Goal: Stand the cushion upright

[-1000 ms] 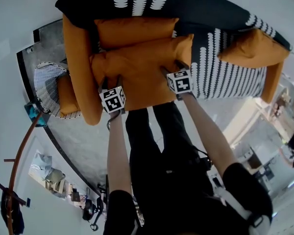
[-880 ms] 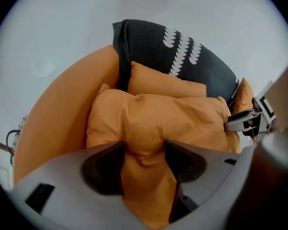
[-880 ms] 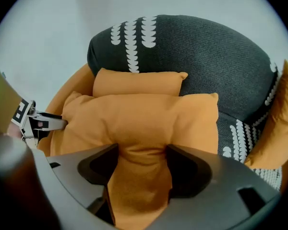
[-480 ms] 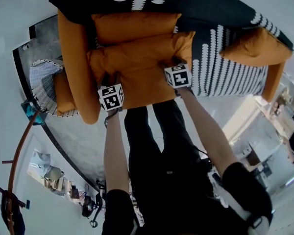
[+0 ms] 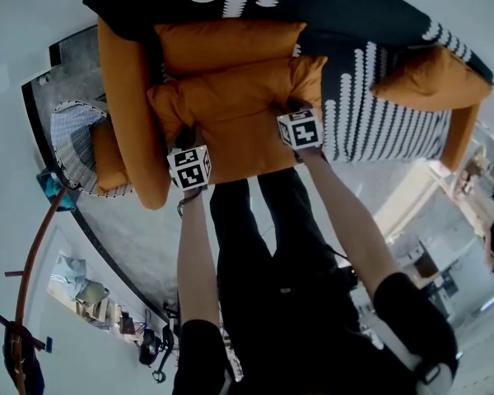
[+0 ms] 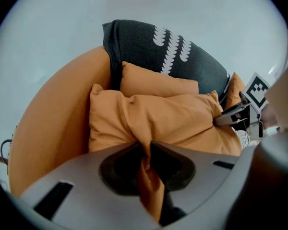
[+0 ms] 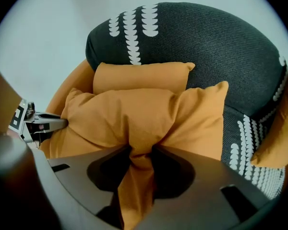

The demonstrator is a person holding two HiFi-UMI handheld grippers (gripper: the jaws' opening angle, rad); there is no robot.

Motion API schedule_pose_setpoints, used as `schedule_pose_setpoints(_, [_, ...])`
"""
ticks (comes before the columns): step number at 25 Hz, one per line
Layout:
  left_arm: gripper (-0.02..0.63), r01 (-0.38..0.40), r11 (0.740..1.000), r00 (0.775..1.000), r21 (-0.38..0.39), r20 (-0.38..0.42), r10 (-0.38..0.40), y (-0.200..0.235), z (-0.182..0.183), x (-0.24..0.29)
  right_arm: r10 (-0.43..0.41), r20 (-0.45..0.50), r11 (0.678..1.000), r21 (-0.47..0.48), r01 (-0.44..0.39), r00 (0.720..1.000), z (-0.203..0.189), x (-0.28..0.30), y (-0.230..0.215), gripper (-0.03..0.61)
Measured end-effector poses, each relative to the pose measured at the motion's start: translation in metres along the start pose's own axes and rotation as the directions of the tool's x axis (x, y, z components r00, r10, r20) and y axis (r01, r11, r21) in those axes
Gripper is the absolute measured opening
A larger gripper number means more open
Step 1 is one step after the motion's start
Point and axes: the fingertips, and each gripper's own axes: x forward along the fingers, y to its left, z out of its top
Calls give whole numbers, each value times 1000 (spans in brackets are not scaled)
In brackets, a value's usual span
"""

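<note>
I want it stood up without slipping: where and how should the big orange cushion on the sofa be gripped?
Grip the cushion along its near long edge, from the front of the sofa and above, one claw toward each end. It seems to lie flat, so that soft edge bunches into a pinch. The left claw and right claw have just been closing on folds there.

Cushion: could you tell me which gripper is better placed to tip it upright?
The right gripper, marginally: both have just been closing on cushion folds, but the left gripper sits beside the armrest, while the right has room.
</note>
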Motion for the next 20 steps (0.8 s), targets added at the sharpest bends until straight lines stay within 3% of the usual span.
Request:
schedule_pose_setpoints(7, [37,15,1000,1000,-7,21,-15,-5,1,-8,21,19,1000,7,-21,1000,-2,-8,6,74])
schedule_pose_setpoints(20, [15,41,999,998,-13,39,-40,-11,5,-33,15,35,1000,19,-16,999,-2,-33,15,12])
